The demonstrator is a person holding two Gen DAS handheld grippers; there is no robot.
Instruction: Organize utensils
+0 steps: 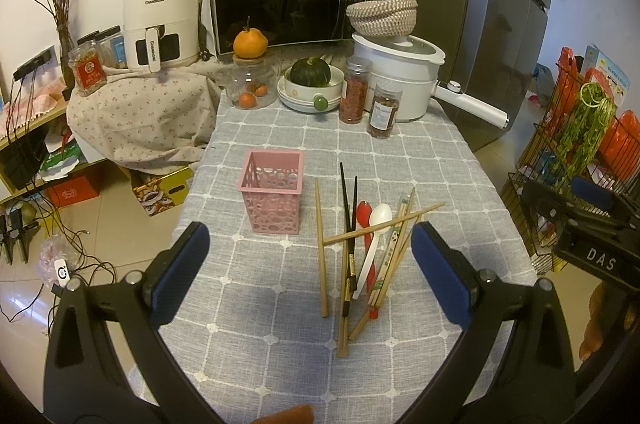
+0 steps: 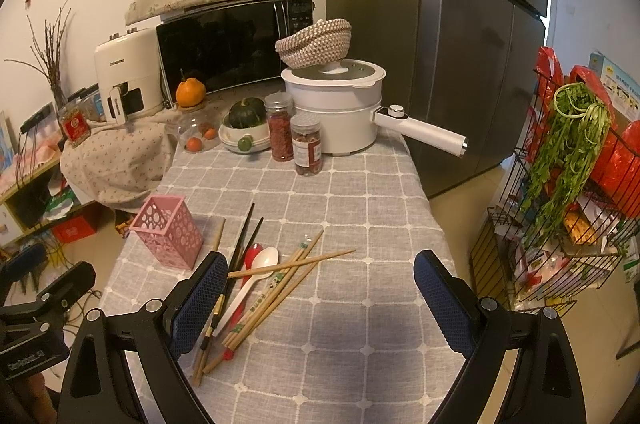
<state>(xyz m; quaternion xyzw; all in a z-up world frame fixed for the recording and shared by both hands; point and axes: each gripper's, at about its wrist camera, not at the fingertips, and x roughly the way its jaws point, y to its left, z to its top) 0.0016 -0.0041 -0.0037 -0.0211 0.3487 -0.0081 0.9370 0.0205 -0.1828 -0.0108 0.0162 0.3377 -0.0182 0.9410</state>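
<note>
You had both claws spread wide and empty above the counter, the left claw hanging over the near cloth between the pink holder and the utensil heap, the right claw just right of that heap. Nothing was yet in the holder; every piece lay loose on the grey checked cloth just beside it. The trouble sat in the tangle: one bamboo chopstick lay crosswise over the white spoon, the red spoon and the black chopsticks, so a pinch on any lower piece would likely have dragged its neighbours toward the counter edge. The holder looked light and openwork, standing free; a chopstick fed in at a slant could have tipped it. The thin round sticks also seemed apt to roll from wide pads
</note>
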